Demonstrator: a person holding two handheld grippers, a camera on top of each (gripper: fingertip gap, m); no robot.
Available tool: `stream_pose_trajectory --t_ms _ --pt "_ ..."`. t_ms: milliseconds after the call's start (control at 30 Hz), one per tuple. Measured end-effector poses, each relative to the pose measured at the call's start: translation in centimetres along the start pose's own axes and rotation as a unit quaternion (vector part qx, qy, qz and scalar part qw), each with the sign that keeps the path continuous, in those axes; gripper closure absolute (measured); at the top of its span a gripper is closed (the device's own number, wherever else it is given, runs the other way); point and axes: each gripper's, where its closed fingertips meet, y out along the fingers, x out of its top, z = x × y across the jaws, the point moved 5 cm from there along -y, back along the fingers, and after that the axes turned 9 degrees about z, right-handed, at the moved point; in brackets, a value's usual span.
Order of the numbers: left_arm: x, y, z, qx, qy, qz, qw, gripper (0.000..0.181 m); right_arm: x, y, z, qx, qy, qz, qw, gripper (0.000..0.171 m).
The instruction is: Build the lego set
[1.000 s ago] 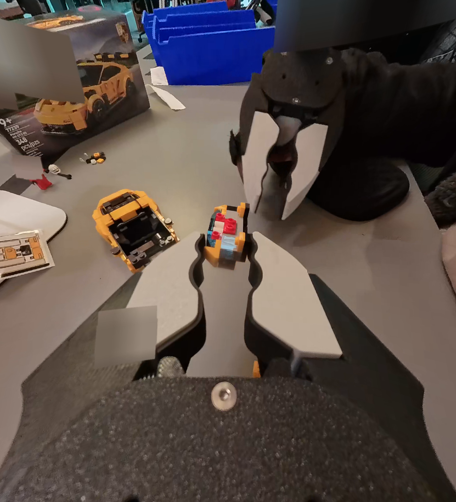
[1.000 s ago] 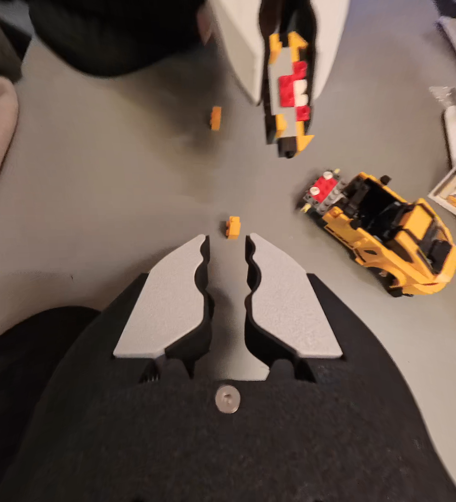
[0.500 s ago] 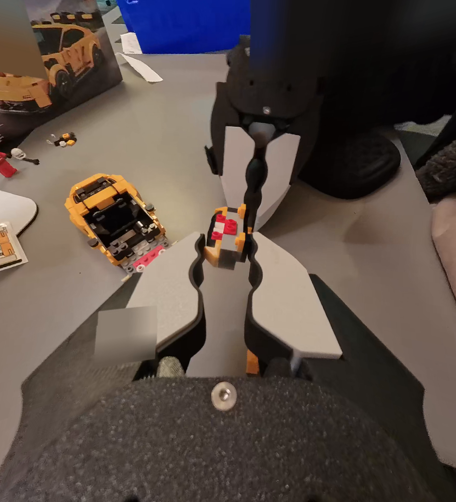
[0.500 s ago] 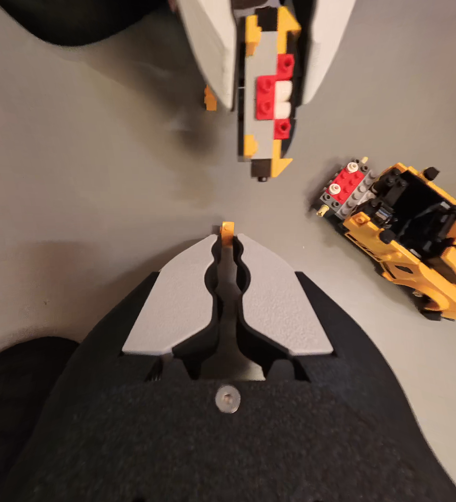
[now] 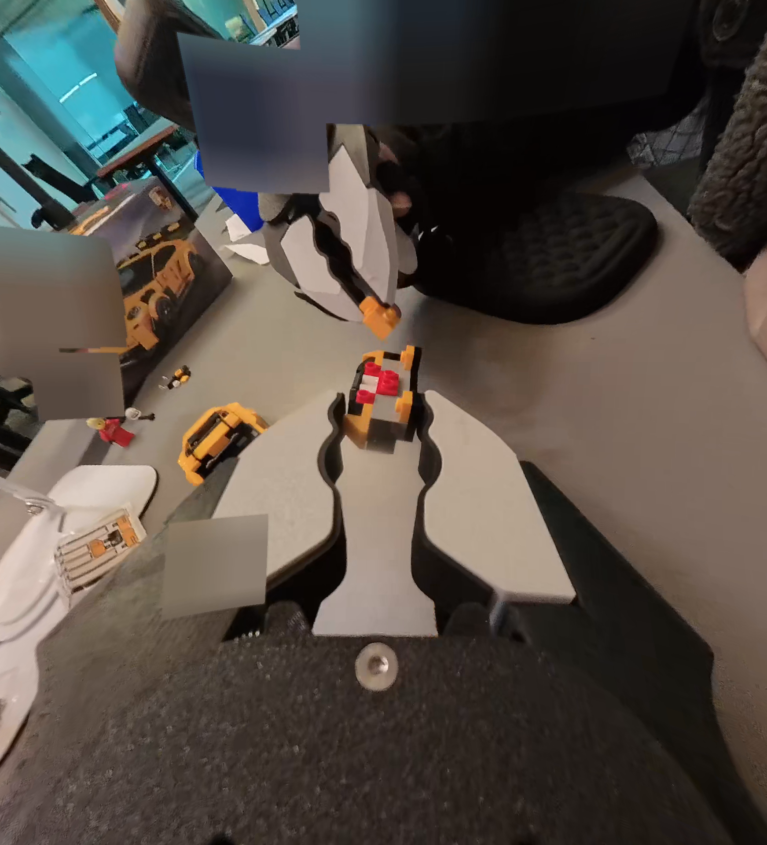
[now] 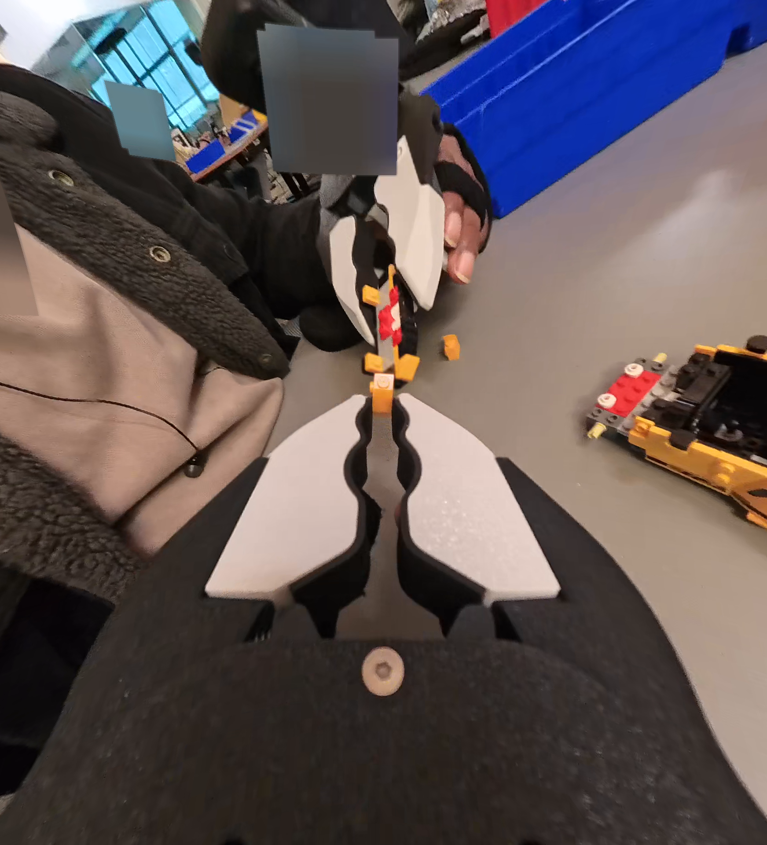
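Note:
My left gripper is shut on a small sub-assembly of grey, red, white, black and orange bricks and holds it above the grey table. My right gripper is shut on a small orange brick, lifted and held close to the sub-assembly's far end. In the left wrist view the right gripper comes down from above with the orange brick at its tips. The partly built orange car lies on the table; it also shows in the left wrist view.
A loose orange brick lies on the table. The set's box, a red minifigure, small parts, a white board and a sticker sheet are at the left. Blue bins stand behind. A person's sleeve and jacket are close. Spacing between my two grippers at the tips: around 5 cm.
My right gripper shut on the small orange brick on the table, lifted it and brought it up to the sub-assembly. My left gripper tilted up while still holding the sub-assembly.

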Motion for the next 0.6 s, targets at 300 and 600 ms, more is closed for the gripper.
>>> stream_pose_trajectory --t_ms 300,600 --pt "0.7 0.2 -0.4 0.020 0.029 -0.010 0.999 0.151 1.2 0.7 1.1 0.019 0.011 0.018 1.000 0.163" --pt "2.3 -1.0 -0.3 0.043 0.028 -0.066 0.997 0.152 3.7 0.9 3.0 -0.006 -0.003 0.077 0.997 0.163"
